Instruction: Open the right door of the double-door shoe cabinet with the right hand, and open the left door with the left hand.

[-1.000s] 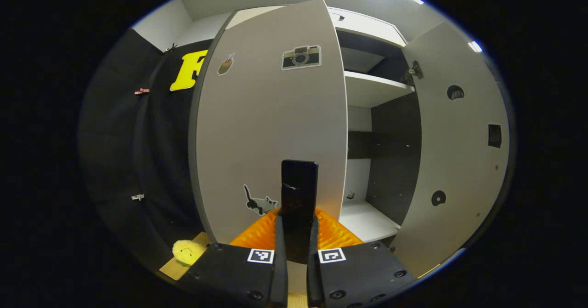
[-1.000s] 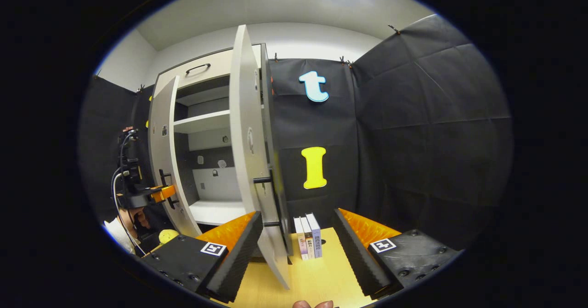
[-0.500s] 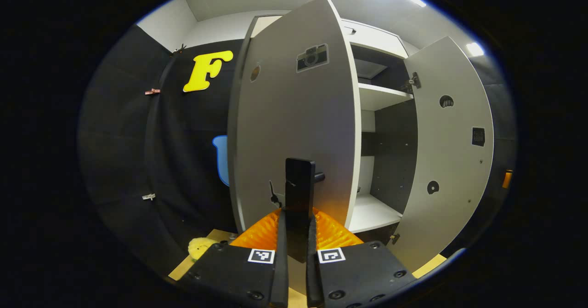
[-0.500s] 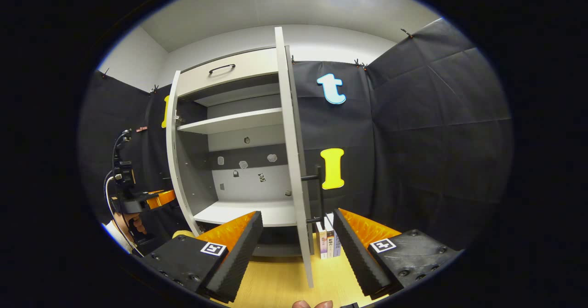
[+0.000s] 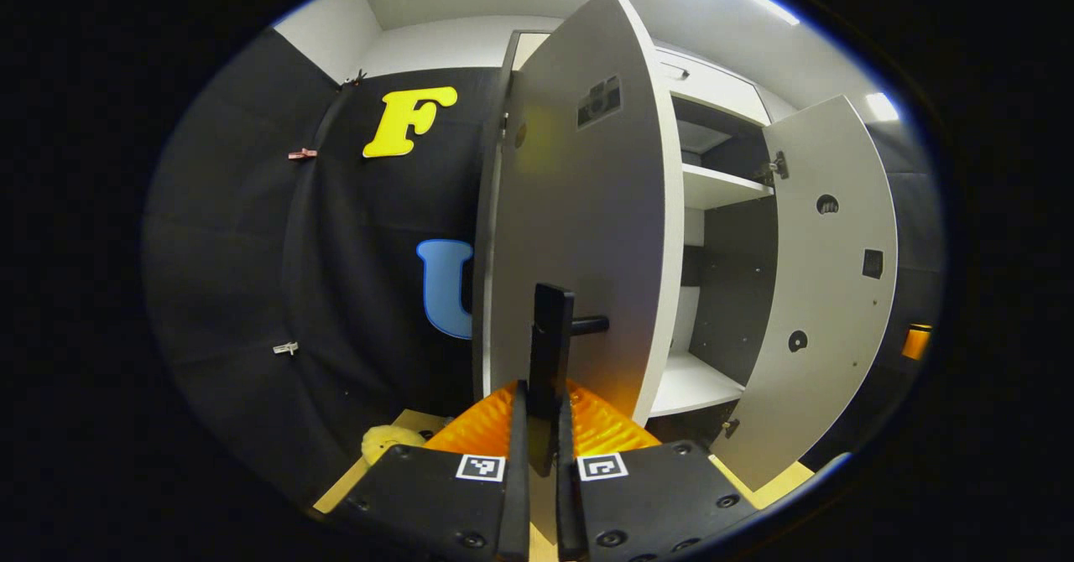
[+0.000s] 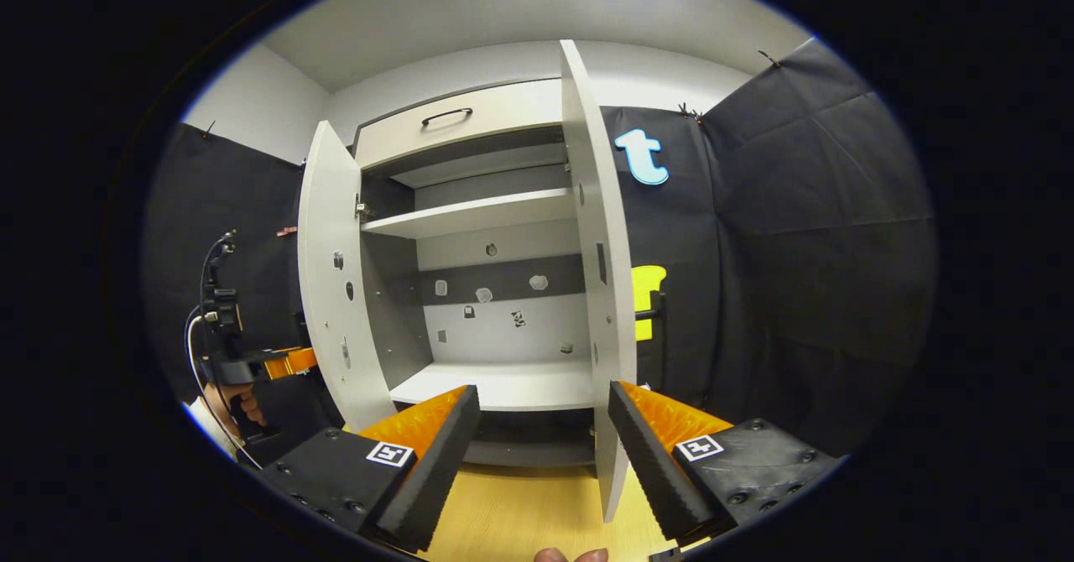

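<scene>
My left claw [image 5: 537, 428] is clamped on the dark bar handle [image 5: 550, 340] of the left door [image 5: 587, 235], both fingers pressing its sides. That door stands swung well out from the cabinet [image 6: 491, 294], its outer face toward my camera. My right claw [image 6: 541, 436] has its fingers spread apart and holds nothing; the right door [image 6: 600, 294] stands edge-on just ahead of it, open too, with its own handle [image 6: 659, 314] poking out on the far side. Between the two doors I see the bare shelves [image 6: 478, 214] and the cabinet floor.

I judge the task nearly finished, so the risks lie in the last moves. If I keep pulling the left door while clamped, I may strain the hinge [image 5: 776, 168]-type fittings at its end of travel, or drag the whole cabinet across the wooden surface [image 6: 520, 512]. Letting go at an angle could snag a finger behind the bar and jerk the door back. On the right, the free door edge sits close to my open claw; a careless drift forward would knock it partly shut. A small yellow toy [image 5: 386, 440] lies near the left door's foot and could be swept.
</scene>
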Demonstrator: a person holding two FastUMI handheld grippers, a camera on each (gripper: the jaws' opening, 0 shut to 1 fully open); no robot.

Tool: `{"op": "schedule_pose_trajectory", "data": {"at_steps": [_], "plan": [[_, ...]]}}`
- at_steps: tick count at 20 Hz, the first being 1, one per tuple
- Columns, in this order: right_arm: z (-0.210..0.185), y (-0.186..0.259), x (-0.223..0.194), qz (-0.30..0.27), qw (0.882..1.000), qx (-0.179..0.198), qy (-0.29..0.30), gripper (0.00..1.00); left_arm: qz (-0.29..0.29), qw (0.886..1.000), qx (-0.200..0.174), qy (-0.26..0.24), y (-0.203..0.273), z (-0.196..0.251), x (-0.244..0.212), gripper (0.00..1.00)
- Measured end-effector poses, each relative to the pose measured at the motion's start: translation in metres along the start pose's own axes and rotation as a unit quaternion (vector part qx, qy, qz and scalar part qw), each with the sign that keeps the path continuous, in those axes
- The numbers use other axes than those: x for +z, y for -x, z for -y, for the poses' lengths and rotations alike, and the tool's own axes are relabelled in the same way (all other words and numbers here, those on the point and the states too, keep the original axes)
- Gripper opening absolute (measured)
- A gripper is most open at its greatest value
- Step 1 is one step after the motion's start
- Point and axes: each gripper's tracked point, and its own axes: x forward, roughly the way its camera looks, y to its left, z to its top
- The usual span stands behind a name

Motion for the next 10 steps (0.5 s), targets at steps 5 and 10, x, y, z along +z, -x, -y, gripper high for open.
{"op": "schedule_pose_trajectory", "data": {"at_steps": [5,10], "plan": [[-0.010,-0.002,-0.002,0.000,1.000,0.002,-0.002,0.98,0.009,1.000,-0.007,0.027,0.005,-0.023,0.002,0.15],[-0.022,-0.007,-0.006,-0.002,1.000,0.007,0.003,0.97,0.006,1.000,0.001,0.003,0.004,-0.051,0.003,0.12]]}}
